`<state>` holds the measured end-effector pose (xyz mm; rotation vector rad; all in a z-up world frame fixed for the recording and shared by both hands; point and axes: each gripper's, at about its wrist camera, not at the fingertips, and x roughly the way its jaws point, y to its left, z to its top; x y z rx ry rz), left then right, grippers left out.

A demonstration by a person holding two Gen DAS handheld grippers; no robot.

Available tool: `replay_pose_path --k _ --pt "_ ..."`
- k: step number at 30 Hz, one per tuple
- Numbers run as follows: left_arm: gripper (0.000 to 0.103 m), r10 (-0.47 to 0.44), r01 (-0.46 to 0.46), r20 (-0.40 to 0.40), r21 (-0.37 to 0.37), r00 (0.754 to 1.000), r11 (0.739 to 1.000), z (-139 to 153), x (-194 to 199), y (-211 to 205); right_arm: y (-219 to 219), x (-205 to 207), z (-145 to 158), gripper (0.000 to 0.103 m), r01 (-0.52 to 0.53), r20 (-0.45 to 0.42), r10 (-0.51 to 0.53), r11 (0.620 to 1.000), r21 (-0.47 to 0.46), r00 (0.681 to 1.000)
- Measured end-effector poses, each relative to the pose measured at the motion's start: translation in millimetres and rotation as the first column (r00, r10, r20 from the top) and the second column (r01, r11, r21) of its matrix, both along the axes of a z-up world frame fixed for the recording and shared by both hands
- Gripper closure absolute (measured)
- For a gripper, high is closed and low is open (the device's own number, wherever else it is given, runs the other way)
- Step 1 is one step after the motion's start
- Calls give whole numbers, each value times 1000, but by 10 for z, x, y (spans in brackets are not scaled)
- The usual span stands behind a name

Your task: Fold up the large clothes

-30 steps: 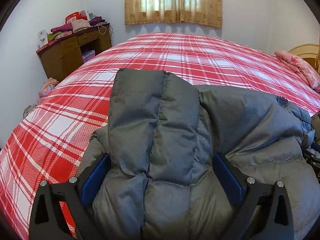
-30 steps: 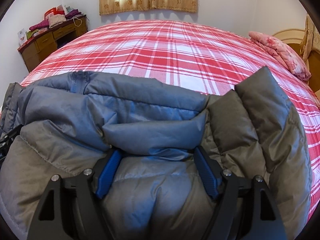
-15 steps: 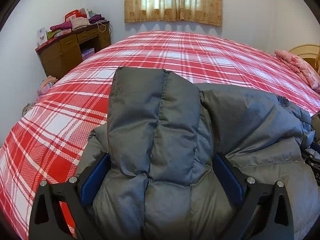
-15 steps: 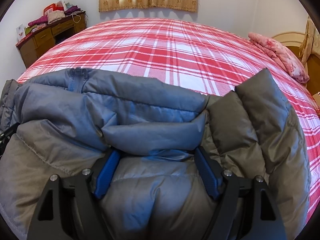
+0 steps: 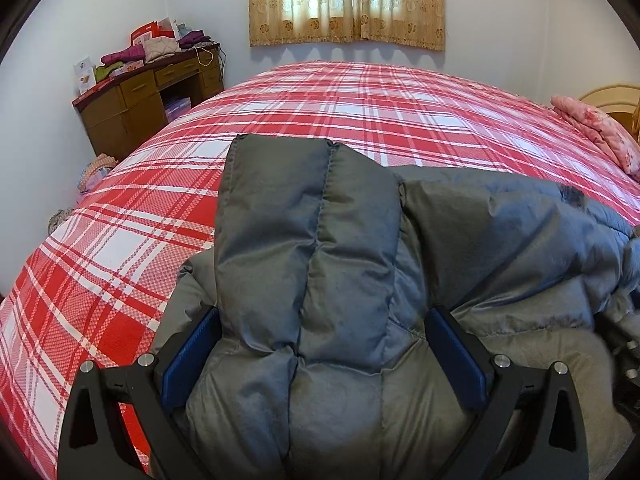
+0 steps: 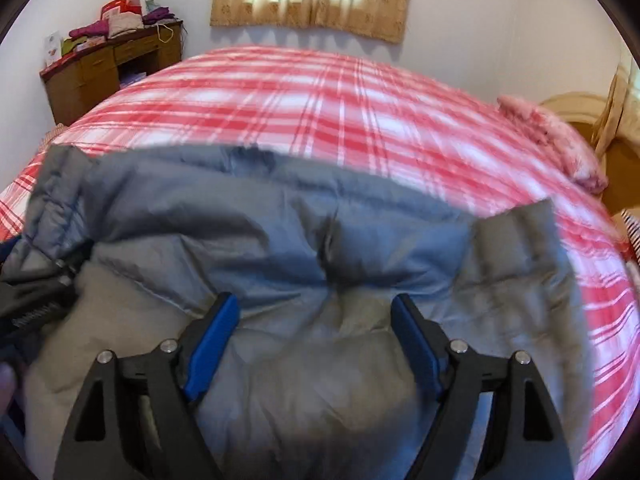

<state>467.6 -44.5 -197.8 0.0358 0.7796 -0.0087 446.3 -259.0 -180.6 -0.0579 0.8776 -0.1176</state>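
Observation:
A grey quilted puffer jacket (image 5: 344, 264) lies bunched on the near part of the red plaid bed (image 5: 360, 112). In the left wrist view a folded padded panel stands up between the jaws of my left gripper (image 5: 322, 354), and its blue pads (image 5: 192, 356) press on the bulk from both sides. In the right wrist view the jacket (image 6: 280, 232) fills the gap of my right gripper (image 6: 316, 340). Its jaws are opening, wide apart, with the padding still touching the pads (image 6: 212, 340). The left gripper's black frame (image 6: 36, 300) shows at the left edge.
A brown desk (image 5: 148, 108) piled with clothes and boxes stands at the back left against the wall. A pink folded quilt (image 5: 592, 132) lies at the bed's right edge by a pale headboard (image 5: 612, 96). A curtained window (image 5: 346, 0) is behind the bed.
The right gripper has shifted sideways and its view is now blurred. The jacket fold that hung over its pads has flattened and its jaws stand slightly wider. The left gripper has stayed put.

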Motion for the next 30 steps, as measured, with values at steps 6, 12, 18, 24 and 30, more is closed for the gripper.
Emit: replay_pose_path --k 6,12,18,24,30 --pt "1 6 -6 2 11 1000 1000 2 -10 -14 85 98 -133 15 -8 -25 7 998 -58 1000" --pt "1 0 0 -31 6 1000 1000 -7 24 -20 79 132 -127 13 -10 -53 7 998 -59 999" --pt "1 22 -25 -39 -77 999 997 299 -392 261 47 -92 61 13 -26 -54 24 999 -28 998" --pt "1 103 -104 -19 -223 995 969 271 -1405 856 181 -854 111 4 -28 2 28 998 -51 1000" --pt "1 139 -155 -72 -305 988 940 -60 -1709 972 293 -854 -125 3 -23 32 27 991 -130 999"
